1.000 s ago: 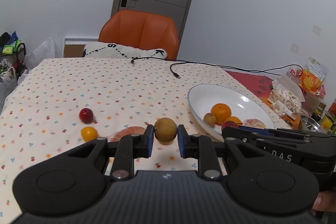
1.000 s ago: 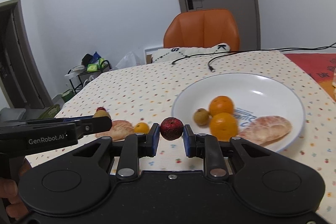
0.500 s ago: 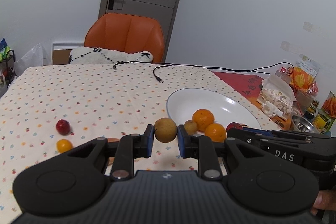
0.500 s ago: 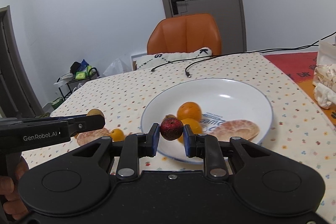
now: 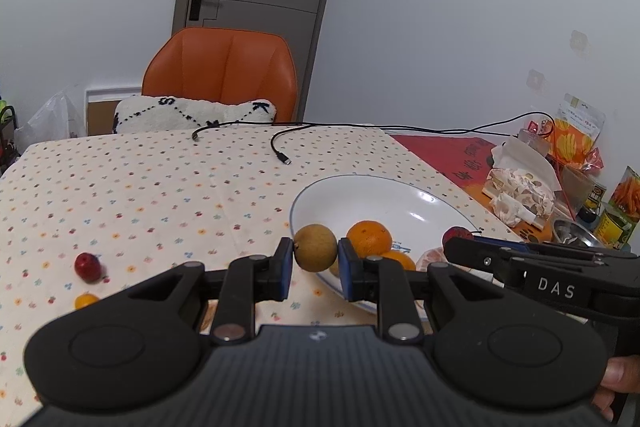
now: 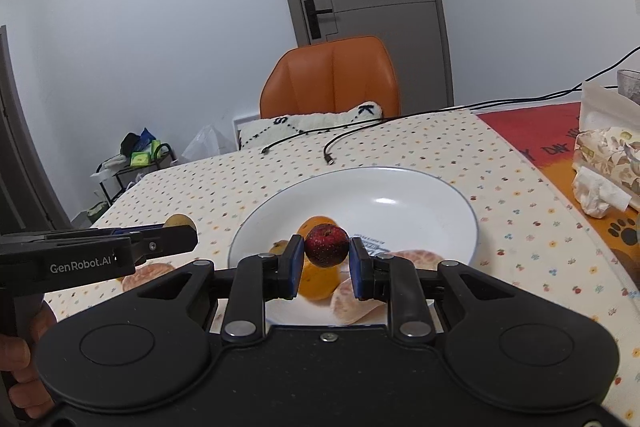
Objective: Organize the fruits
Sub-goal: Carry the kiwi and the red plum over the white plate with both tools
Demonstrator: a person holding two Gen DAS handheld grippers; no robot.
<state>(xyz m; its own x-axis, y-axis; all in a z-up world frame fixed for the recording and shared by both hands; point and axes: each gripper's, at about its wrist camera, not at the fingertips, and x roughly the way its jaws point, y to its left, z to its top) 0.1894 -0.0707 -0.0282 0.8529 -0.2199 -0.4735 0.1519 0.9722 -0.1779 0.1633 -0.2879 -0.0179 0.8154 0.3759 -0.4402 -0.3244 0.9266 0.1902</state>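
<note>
Nearing white plate: both loaded grippers, closer.

The left gripper and right gripper, each clamping a small fruit, hang side by side over the plate's near rim.

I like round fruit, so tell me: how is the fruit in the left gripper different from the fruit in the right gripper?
The brown fruit in the left gripper is tan and dull; the red fruit in the right gripper is dark red and speckled. The brown fruit fills the gap between its pads; the red fruit looks a bit smaller. The brown fruit hangs near the white plate's edge, the red fruit above the plate. Both are round and held up off the table.
</note>
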